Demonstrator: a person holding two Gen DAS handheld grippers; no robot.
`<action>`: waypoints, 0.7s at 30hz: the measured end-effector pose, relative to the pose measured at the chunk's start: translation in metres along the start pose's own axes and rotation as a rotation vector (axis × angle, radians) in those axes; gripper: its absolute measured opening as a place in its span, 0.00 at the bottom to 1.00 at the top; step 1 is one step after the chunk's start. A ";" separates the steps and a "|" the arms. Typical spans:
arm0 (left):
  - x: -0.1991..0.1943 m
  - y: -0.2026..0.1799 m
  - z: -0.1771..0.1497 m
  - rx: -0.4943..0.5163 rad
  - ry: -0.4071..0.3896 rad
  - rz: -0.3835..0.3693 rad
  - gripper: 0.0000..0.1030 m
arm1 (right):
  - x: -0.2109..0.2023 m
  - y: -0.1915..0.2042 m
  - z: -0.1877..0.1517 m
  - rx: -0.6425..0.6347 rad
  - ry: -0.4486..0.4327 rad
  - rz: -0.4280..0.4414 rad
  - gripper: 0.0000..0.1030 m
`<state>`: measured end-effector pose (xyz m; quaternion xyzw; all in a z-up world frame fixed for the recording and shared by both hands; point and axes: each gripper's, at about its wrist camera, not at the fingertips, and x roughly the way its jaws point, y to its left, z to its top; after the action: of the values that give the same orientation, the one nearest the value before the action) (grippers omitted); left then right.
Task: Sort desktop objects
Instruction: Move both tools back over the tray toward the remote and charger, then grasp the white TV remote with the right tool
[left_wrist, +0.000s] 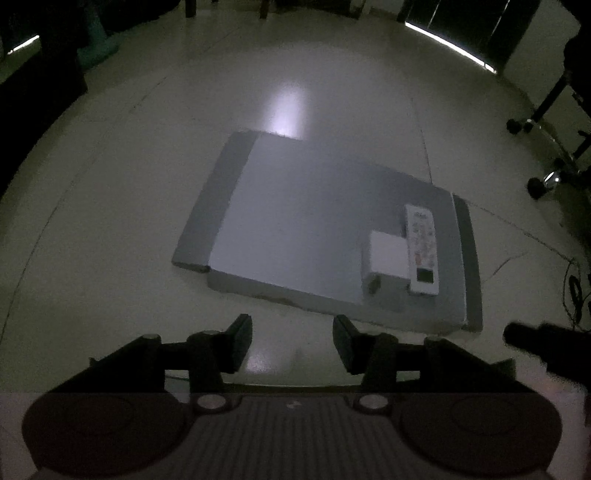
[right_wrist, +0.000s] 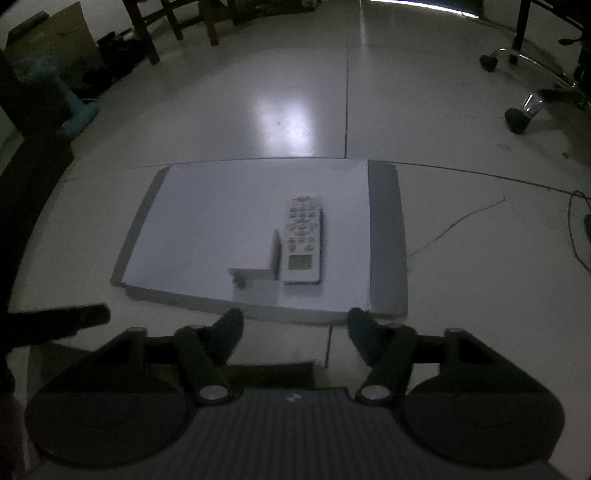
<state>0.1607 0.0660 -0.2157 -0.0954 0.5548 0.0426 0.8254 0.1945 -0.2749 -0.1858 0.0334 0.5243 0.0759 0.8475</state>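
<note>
White remote (right_wrist: 303, 242) lies flat beside a small white box (left_wrist: 386, 258), seemingly touching.

Remote control (right_wrist: 303, 240) button labels — too blurred to read; chair (right_wrist: 532, 74) cut off (right edge).

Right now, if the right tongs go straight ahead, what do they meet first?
Probably the near edge of the white board on the floor; the right tongs are open and short of it. Beyond lie the remote and white box. Depth unclear.
</note>
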 end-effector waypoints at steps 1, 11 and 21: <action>0.005 0.000 0.000 0.008 0.012 0.002 0.43 | 0.005 -0.004 0.002 0.006 0.007 -0.006 0.54; 0.036 -0.018 0.031 0.060 0.039 -0.034 0.43 | 0.048 -0.024 0.024 0.007 0.061 0.013 0.50; 0.041 -0.016 0.029 0.051 0.060 -0.040 0.43 | 0.124 -0.041 0.066 0.056 0.119 -0.011 0.50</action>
<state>0.2056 0.0545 -0.2411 -0.0868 0.5781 0.0088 0.8113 0.3120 -0.2938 -0.2712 0.0498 0.5759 0.0586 0.8139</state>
